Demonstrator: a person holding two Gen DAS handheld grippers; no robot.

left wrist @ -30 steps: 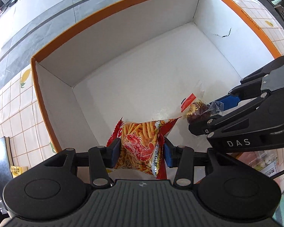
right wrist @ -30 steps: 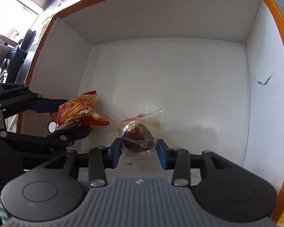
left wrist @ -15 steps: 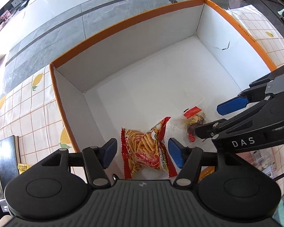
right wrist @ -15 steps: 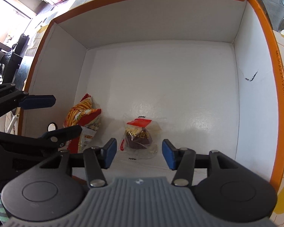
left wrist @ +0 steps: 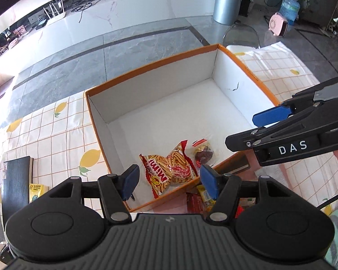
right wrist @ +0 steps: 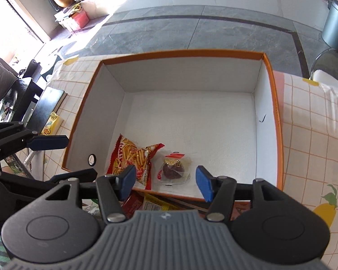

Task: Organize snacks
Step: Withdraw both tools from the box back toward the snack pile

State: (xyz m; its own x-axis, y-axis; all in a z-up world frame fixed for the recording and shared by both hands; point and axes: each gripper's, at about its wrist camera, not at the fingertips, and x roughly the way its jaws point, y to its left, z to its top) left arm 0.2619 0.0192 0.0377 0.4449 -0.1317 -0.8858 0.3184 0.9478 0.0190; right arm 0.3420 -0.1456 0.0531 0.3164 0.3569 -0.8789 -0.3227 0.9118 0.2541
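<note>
Two handheld grippers hover above the near edge of an open box, both with their blue-padded fingers spread wide and holding nothing. Seen from its own camera, the left gripper (left wrist: 167, 183) hangs over the box's near left corner; the right gripper (right wrist: 165, 181) hangs beside it over the near wall. Directly below them, two snacks lie on the white floor of the box (right wrist: 278, 121), which has orange rims: a red and yellow bag of stick crisps (left wrist: 171, 167) close to the near left corner, and just to its right, a small clear packet holding a dark round sweet (right wrist: 173, 168). The two lie close together; whether they touch is unclear. Most of the box floor is bare. Outside the near wall, more wrapped snacks (right wrist: 146, 202) wait on the lemon-print tablecloth (left wrist: 56, 139), partly hidden by the grippers. Judging from this, the sorting is at an early stage: two items are in, several remain to be picked up.
</note>
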